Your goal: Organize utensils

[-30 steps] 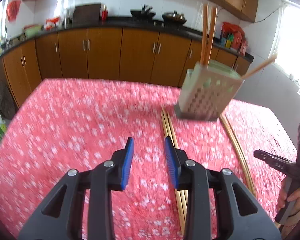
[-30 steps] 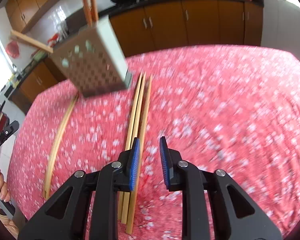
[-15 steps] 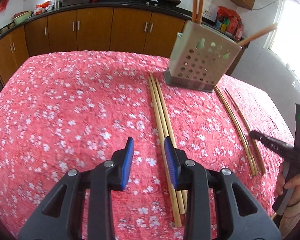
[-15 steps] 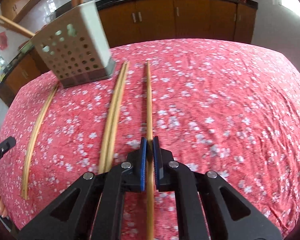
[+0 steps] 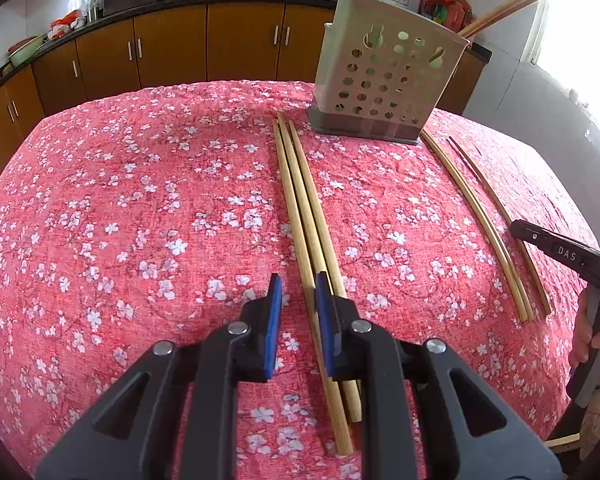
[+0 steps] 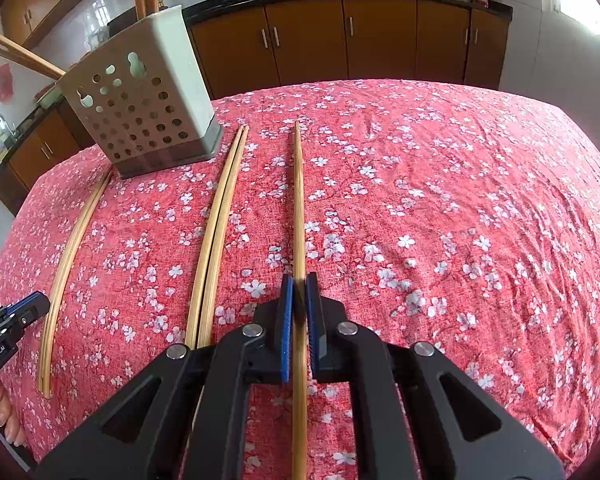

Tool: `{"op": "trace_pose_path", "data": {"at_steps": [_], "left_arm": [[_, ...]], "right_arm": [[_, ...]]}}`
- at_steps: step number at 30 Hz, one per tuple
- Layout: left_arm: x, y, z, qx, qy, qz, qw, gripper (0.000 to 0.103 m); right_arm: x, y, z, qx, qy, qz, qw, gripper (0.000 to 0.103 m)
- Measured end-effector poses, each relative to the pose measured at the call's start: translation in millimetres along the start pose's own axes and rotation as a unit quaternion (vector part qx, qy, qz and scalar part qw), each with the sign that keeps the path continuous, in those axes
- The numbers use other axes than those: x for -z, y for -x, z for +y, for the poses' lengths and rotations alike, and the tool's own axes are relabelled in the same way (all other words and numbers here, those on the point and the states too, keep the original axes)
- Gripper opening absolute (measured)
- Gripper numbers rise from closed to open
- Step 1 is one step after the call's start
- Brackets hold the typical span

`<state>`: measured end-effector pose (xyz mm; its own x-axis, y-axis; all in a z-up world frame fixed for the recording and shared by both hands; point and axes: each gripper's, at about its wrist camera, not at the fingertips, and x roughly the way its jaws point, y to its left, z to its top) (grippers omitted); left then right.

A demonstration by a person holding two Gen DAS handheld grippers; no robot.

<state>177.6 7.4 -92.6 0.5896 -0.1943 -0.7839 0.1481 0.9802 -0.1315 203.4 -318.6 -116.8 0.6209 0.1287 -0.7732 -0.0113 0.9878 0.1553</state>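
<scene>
The right hand-held gripper point(image 6: 299, 300) has its blue pads squeezed tight on one long, thin, pale wooden chopstick point(image 6: 298, 200). It grips near the close end, and the rest of the stick points far ahead over the surface with the red flowery cloth point(image 6: 440, 200). I cannot tell if the far tip is touching the cloth.

The left hand-held gripper point(image 5: 298, 300) is partly open and holds nothing. It hangs over the near end of three wooden chopsticks lying side by side point(image 5: 300, 200), with one of the sticks running between its pads.

A chopstick like this is probably very light and stiff, and smooth enough to slip or spin. Held near one end, the long free part may swing, so a grip closer to the middle would likely be steadier.

The beige plastic holder with round holes point(image 6: 140, 112) stands at the far left in the right camera view, with a few sticks already poking out of its top. Two more chopsticks point(image 6: 212, 240) lie just left of the held one, and another thin pair point(image 6: 72, 248) lies further left, near that edge. The right side of the cloth is bare, so there is lots of room to lift and turn there.
</scene>
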Motion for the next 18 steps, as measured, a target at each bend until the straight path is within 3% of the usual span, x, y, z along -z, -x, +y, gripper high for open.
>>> {"op": "trace_pose_path", "data": {"at_steps": [7, 11, 18], "left_arm": [[0.1, -3.5, 0.4, -0.028, -0.011, 0.0, 0.9995, 0.017], [-4.5, -8.8, 5.2, -0.045, -0.007, -0.004, 0.9989, 0.008], [-21.9, -13.8, 53.8, -0.082, 0.05, -0.007, 0.9953, 0.008]], "right_arm": [[0.5, 0.9, 1.0, 0.005, 0.007, 0.0, 1.0, 0.008], [5.2, 4.7, 1.8, 0.004, 0.016, -0.003, 1.0, 0.008], [2.0, 3.3, -5.6, 0.032, 0.02, -0.016, 0.999, 0.008]]}}
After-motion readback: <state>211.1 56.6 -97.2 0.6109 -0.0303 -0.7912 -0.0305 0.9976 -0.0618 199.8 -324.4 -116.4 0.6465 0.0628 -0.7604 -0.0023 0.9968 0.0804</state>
